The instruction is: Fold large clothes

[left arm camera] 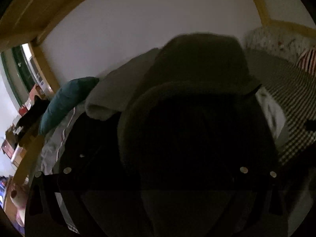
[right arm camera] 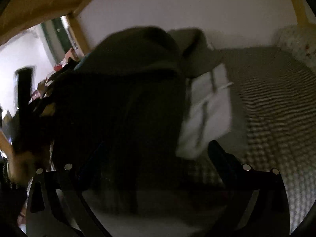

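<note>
A big dark garment (left arm camera: 197, 69) bulges up close in front of the left wrist camera and fills the middle of that view. It covers the fingers of my left gripper (left arm camera: 158, 158), so only the mount's bolts show and the jaws are hidden. In the right wrist view the same dark garment (right arm camera: 138, 69) hangs over the left half, blurred. My right gripper (right arm camera: 154, 150) stands open. Its right finger (right arm camera: 219, 154) is bare over the bed, while the left finger is dim under the cloth's edge.
A checked bed cover (right arm camera: 276, 102) stretches to the right. A white folded cloth (right arm camera: 207, 110) lies beside the dark garment, with a beige folded one (left arm camera: 118, 94) and a teal pillow (left arm camera: 67, 100) further left. Wooden bunk beams (left arm camera: 39, 19) run overhead, and a floral pillow (left arm camera: 276, 39) sits at the far end.
</note>
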`<act>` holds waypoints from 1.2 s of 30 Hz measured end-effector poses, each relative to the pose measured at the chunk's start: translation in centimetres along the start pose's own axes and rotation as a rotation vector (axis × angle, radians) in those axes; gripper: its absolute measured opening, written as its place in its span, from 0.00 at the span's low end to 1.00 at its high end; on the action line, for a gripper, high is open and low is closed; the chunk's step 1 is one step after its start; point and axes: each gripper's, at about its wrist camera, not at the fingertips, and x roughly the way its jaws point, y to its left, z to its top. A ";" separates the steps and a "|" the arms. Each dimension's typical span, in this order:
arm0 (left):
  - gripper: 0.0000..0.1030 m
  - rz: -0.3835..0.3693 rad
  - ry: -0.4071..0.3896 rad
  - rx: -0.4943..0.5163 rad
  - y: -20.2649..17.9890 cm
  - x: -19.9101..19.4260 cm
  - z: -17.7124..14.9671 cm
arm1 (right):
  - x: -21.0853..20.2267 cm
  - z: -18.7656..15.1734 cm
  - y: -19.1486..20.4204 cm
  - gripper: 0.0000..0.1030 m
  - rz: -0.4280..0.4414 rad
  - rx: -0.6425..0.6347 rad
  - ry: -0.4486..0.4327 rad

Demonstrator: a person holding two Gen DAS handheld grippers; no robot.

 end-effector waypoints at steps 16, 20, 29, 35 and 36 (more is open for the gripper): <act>0.48 -0.108 0.061 -0.025 2.2 1.9 1.7 | 6.2 6.3 0.5 0.54 -0.156 -0.142 -0.134; 0.17 -0.138 0.076 -0.037 1.5 1.5 1.6 | 7.0 7.1 -0.3 0.13 -0.187 -0.115 -0.057; 0.13 -0.172 0.036 -0.117 2.6 -2.2 2.0 | 1.6 8.3 0.9 0.07 -0.176 -0.177 -0.165; 0.13 -0.199 0.013 -0.144 2.8 -5.1 2.5 | -1.9 8.6 4.0 0.07 -0.186 -0.254 -0.187; 0.13 -0.206 0.009 -0.154 2.9 -5.8 2.5 | -2.5 8.6 4.6 0.07 -0.183 -0.267 -0.186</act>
